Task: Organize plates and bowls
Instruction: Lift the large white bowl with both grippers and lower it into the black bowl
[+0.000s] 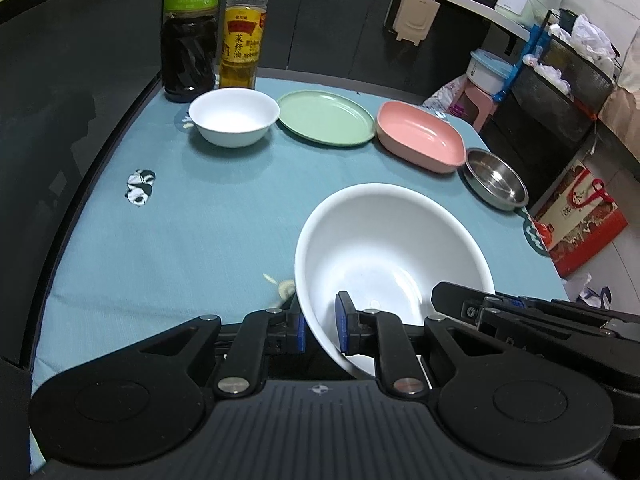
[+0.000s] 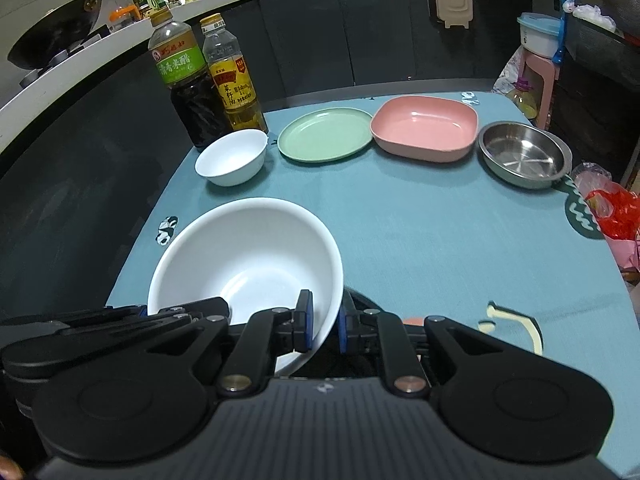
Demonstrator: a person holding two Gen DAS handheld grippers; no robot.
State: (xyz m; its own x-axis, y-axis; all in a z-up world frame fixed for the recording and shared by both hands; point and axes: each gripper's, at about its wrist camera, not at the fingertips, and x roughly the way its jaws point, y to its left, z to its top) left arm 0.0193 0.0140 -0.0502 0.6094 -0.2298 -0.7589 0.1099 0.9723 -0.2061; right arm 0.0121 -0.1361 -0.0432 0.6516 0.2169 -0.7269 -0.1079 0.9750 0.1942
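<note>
both grippers clamp the large white bowl (image 1: 384,264) by opposite sides of its rim, bowl tilted over the blue tablecloth (image 1: 180,232). left gripper (image 1: 322,326) has its pads pinched on the bowl's left wall, right gripper (image 2: 324,324) pinched on the right wall. at the far edge sit, in a row, a small white bowl (image 1: 234,118), green plate (image 1: 326,118), pink square dish (image 1: 420,136) and steel bowl (image 1: 496,180). 2 bottles (image 1: 212,28) stand behind the small bowl.
</note>
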